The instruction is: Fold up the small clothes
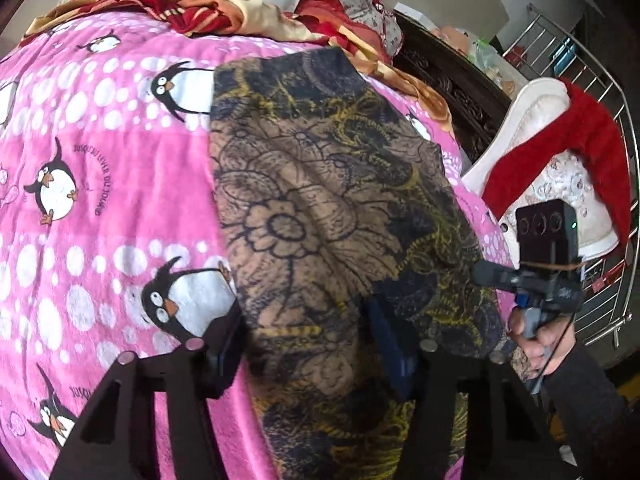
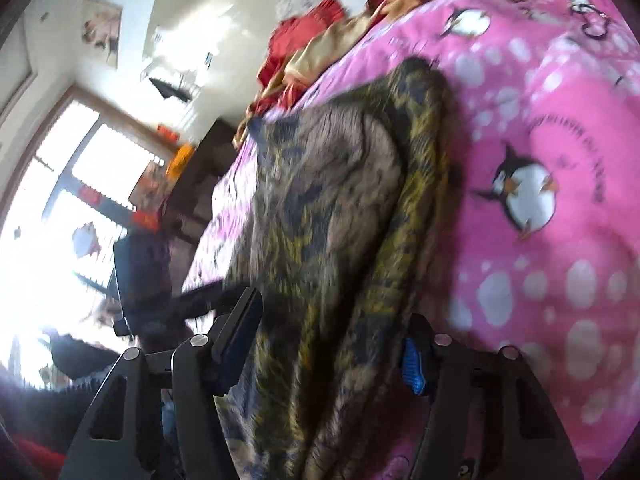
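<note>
That patterned cloth (image 1: pixel 320 208) looks thin and floppy, so pinch its near corners; your left gripper (image 1: pixel 312 344) and right gripper (image 2: pixel 332 344) both sit spread apart.

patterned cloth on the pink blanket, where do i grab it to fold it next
Take the patterned cloth by its near end, where it runs between the fingers of the left tool; the right tool also straddles it there. Come from the near side, low along the pink penguin blanket. The cloth lies as a long flat strip running away from you, so lifting the near end carries it over the far end.
</note>
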`<state>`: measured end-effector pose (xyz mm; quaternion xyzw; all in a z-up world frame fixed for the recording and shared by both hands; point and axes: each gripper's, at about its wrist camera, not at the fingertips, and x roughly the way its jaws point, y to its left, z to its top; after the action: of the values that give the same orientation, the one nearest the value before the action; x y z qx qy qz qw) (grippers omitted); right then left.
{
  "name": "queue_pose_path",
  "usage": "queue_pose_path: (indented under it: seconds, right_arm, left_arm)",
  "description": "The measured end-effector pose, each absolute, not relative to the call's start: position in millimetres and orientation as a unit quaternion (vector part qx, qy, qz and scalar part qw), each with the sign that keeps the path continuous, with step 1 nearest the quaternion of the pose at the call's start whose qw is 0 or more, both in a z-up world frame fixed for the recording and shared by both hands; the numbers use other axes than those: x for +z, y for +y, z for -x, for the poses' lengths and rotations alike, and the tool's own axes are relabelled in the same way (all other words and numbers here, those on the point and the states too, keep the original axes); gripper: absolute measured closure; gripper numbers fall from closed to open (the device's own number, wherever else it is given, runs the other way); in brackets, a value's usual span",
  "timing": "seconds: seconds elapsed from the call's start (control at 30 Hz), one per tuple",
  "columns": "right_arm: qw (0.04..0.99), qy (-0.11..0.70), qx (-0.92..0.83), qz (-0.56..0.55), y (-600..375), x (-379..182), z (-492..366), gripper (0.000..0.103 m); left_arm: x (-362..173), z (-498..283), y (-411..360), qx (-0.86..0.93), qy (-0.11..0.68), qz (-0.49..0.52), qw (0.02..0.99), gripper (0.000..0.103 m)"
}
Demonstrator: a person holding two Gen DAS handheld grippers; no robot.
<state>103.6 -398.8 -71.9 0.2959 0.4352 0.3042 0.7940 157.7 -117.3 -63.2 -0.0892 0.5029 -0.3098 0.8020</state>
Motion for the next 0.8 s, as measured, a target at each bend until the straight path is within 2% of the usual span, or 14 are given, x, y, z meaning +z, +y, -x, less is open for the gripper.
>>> queue_pose_path:
  seconds: [0.03, 0.1, 0.17, 0.2, 0.27, 0.33, 0.5, 0.8]
  right_arm:
    - [0.798, 0.429, 0.302, -0.297, -399.2, -73.9, -106.7, 0.062]
    - [0.808, 0.404, 0.279, -0.325, -404.5, -75.0, -115.5, 0.070]
    - [0.820, 0.393, 0.261, -0.325, -401.8, -71.6, -117.8, 0.071]
    - [0.827, 0.394, 0.258, -0.307, -396.2, -70.0, -116.6, 0.073]
    - [0.833, 0.403, 0.246, -0.288, -391.7, -68.1, -114.9, 0.082]
    - [0.834, 0.410, 0.238, -0.284, -389.3, -60.5, -113.3, 0.091]
    - [0.844, 0.420, 0.213, -0.256, -365.9, -21.6, -109.3, 0.093]
    - [0.824, 0.421, 0.270, -0.267, -279.6, 11.9, -132.0, 0.094]
  left_arm:
    - [-64.3, -159.7, -116.2, -0.309, 0.503, 0.090, 0.802, 0.043]
    - [-64.2, -164.6, -118.2, -0.304, 0.499, 0.092, 0.807, 0.042]
    - [-63.1, -165.9, -122.8, -0.297, 0.496, 0.086, 0.811, 0.043]
    - [-63.8, -164.5, -125.4, -0.294, 0.495, 0.086, 0.813, 0.051]
    - [-59.3, -161.3, -125.5, -0.286, 0.486, 0.089, 0.821, 0.072]
    - [-53.0, -156.6, -125.1, -0.279, 0.480, 0.105, 0.825, 0.078]
    - [-26.1, -132.3, -102.8, -0.278, 0.450, 0.120, 0.840, 0.079]
    - [12.5, -140.6, 17.4, -0.237, 0.436, 0.118, 0.860, 0.079]
